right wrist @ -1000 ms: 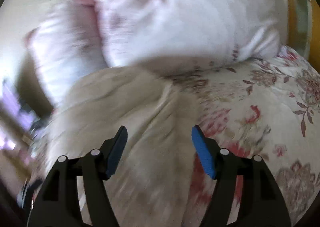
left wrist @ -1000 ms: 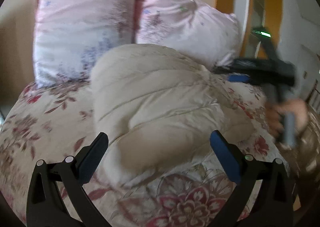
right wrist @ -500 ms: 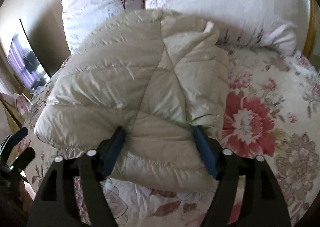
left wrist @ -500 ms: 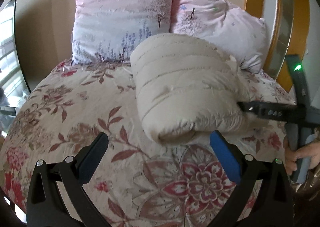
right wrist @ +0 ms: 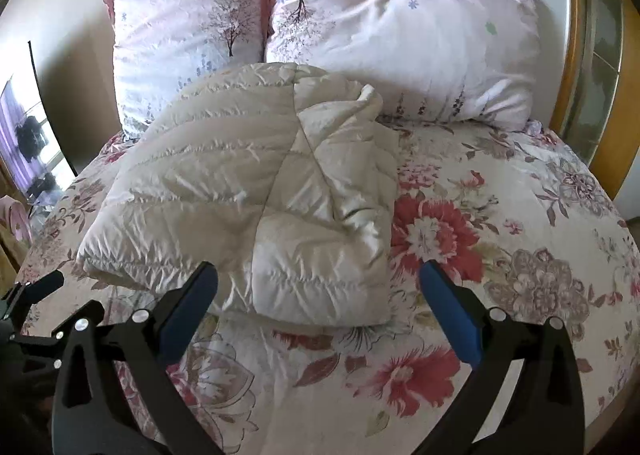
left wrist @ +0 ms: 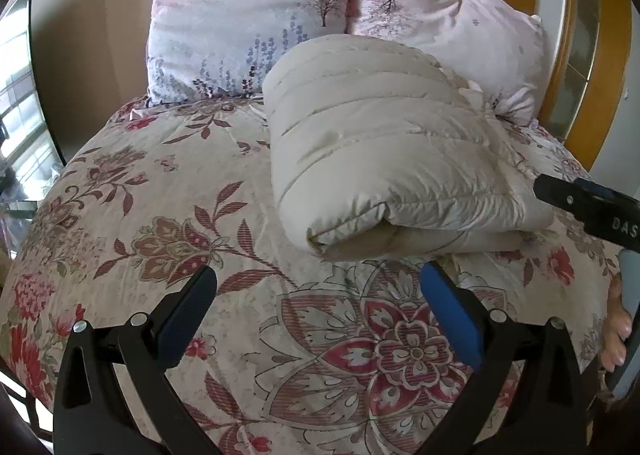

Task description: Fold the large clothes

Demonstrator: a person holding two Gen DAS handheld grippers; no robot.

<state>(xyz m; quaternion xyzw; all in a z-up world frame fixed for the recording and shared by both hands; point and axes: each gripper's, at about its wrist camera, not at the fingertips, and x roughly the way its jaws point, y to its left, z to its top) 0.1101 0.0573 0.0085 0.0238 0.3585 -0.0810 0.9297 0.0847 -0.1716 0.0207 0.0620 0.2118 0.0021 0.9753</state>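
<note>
A cream quilted down jacket (left wrist: 384, 159) lies folded into a thick bundle on the floral bedspread (left wrist: 160, 239), just in front of the pillows. It also shows in the right wrist view (right wrist: 264, 199). My left gripper (left wrist: 318, 307) is open and empty, a little short of the bundle's near fold. My right gripper (right wrist: 318, 307) is open and empty, just short of the bundle's near edge. The right gripper's finger (left wrist: 588, 207) shows at the right edge of the left wrist view, beside the bundle.
Two pink flowered pillows (right wrist: 192, 35) (right wrist: 404, 31) lean against the wall behind the jacket. A wooden door frame (right wrist: 572, 55) stands at the right. A dark screen or mirror (right wrist: 32, 143) stands left of the bed. The left gripper (right wrist: 28, 295) shows at the lower left.
Both grippers have pulled back from the jacket toward the bed's foot. The right gripper's fingers were pressed into the bundle half a second ago and now stand clear. The bundle lies still.
</note>
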